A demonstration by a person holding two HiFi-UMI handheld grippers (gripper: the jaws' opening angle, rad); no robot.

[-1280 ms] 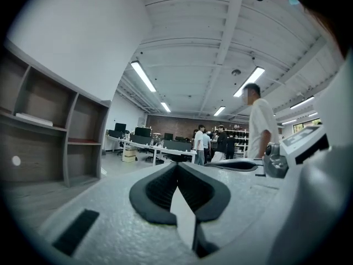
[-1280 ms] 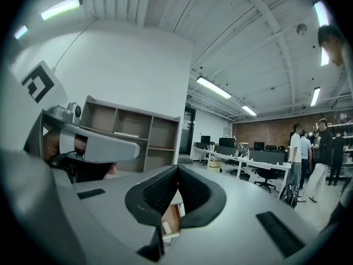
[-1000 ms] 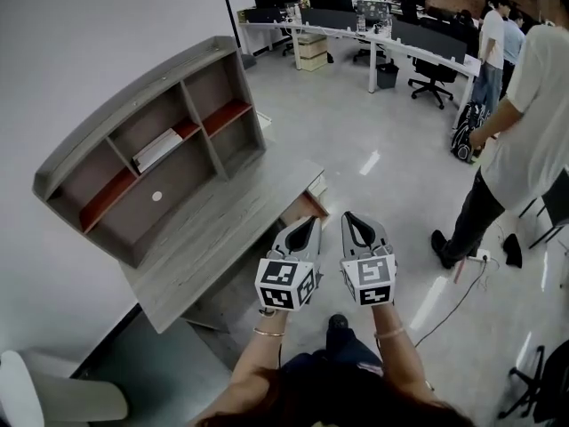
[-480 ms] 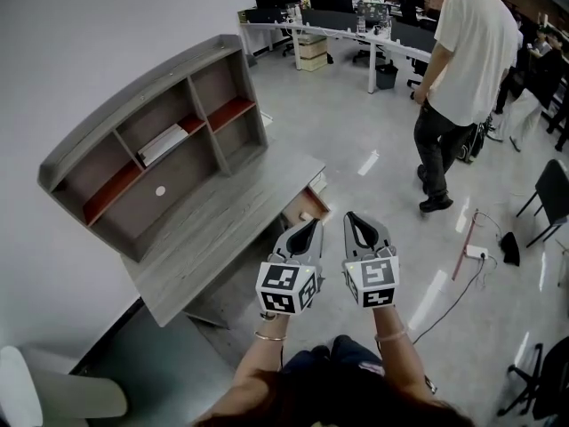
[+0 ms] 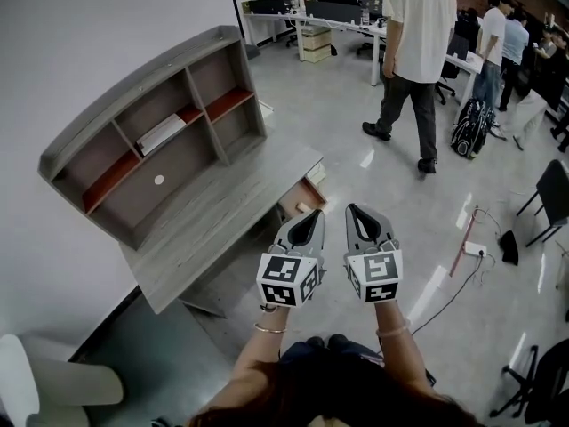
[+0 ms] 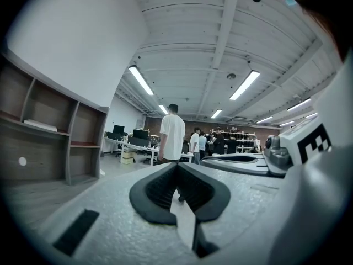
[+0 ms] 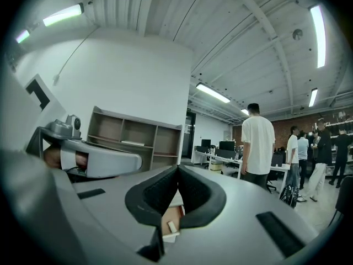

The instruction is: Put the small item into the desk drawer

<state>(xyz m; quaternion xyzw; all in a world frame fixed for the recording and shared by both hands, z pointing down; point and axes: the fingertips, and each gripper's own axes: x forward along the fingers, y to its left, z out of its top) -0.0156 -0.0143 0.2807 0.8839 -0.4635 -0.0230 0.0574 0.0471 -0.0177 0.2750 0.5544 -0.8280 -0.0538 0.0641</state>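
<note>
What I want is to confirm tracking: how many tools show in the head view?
2: the left tool and the right tool, side by side, both shut, beside the desk. None seems hidden.

Grey wooden desk (image 5: pixel 213 225) with shelf hutch (image 5: pixel 133 83), white flat item (image 5: pixel 161 134) on one shelf

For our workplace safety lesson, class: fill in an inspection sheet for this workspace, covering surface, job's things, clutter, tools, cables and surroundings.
Surface: grey desk top bare.
Job's things: desk drawer open; small pale item seems to lie inside.
Clutter: flat white thing on hutch shelf.
Tools: left tool and right tool shut, empty, above floor by the drawer.
Cables: corded power strip on floor, right.
Surroundings: person in white shirt nearby; more people beyond.
</note>
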